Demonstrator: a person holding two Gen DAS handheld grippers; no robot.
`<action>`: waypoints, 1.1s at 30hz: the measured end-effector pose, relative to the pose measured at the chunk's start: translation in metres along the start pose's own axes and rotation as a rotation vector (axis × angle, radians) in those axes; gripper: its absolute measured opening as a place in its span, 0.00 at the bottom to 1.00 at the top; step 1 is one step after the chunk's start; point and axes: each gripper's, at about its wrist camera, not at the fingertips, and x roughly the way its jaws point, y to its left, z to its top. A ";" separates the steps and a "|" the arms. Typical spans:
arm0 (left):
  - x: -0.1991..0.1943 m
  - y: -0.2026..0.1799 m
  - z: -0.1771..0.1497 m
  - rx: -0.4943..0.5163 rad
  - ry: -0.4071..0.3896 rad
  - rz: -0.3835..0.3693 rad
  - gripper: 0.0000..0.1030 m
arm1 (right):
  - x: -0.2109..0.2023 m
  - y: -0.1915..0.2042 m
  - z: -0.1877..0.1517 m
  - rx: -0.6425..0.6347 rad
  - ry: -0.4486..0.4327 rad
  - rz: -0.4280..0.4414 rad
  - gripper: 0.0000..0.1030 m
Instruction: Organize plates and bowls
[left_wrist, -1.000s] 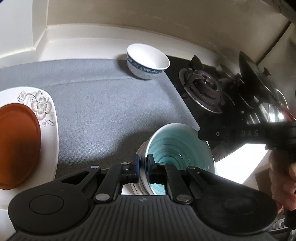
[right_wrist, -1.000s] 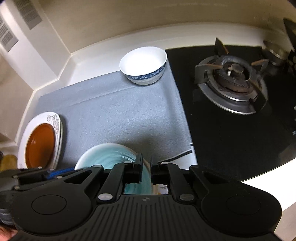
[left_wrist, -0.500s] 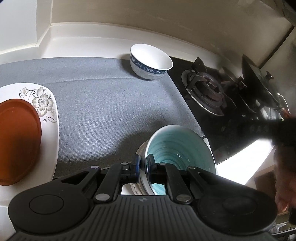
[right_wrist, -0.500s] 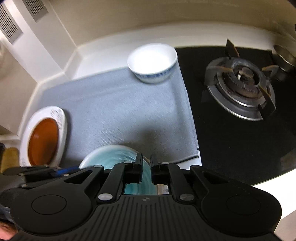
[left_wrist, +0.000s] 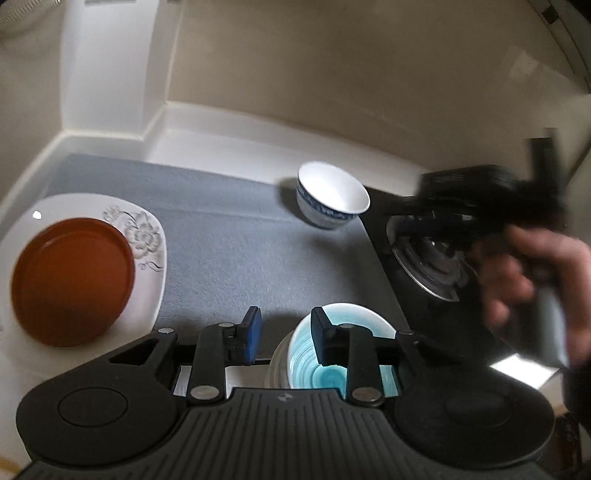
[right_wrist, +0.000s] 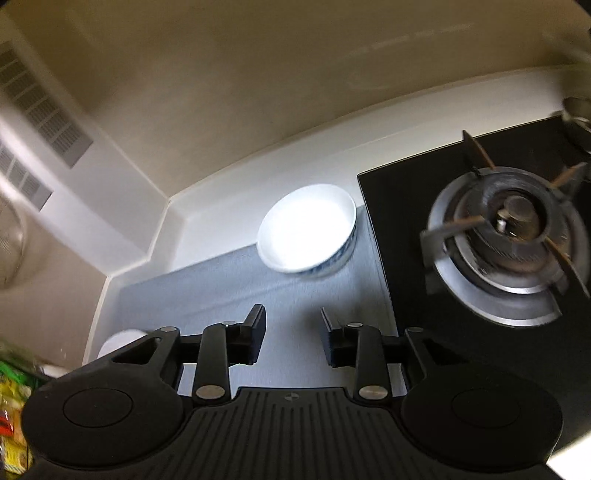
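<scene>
In the left wrist view my left gripper (left_wrist: 283, 334) is open, just above the near rim of a teal bowl (left_wrist: 334, 350) that rests on the grey mat (left_wrist: 240, 258). A brown plate (left_wrist: 70, 280) lies on a white flowered plate (left_wrist: 147, 236) at the left. A white bowl with a blue band (left_wrist: 330, 194) stands at the mat's far edge. My right gripper (left_wrist: 480, 206) shows blurred over the stove. In the right wrist view my right gripper (right_wrist: 291, 332) is open and empty above the mat (right_wrist: 295, 314), short of the white bowl (right_wrist: 306, 234).
A black gas stove with a burner (right_wrist: 506, 236) lies right of the mat. White counter and beige wall run behind. A vent grille (right_wrist: 37, 122) is on the left wall. Colourful packaging (right_wrist: 11, 406) sits at the far left.
Both grippers let go of the teal bowl and opened. The left one pulled back and up. The right one lifted away and moved forward toward the white bowl.
</scene>
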 end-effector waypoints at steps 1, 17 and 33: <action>-0.004 -0.004 -0.001 0.002 -0.009 0.021 0.32 | 0.010 -0.006 0.007 0.027 0.017 0.004 0.35; -0.072 -0.030 -0.048 -0.125 -0.084 0.305 0.32 | 0.107 -0.036 0.056 0.181 0.174 0.003 0.37; -0.069 -0.032 -0.044 -0.123 -0.086 0.324 0.32 | 0.099 -0.027 0.052 0.122 0.268 -0.010 0.19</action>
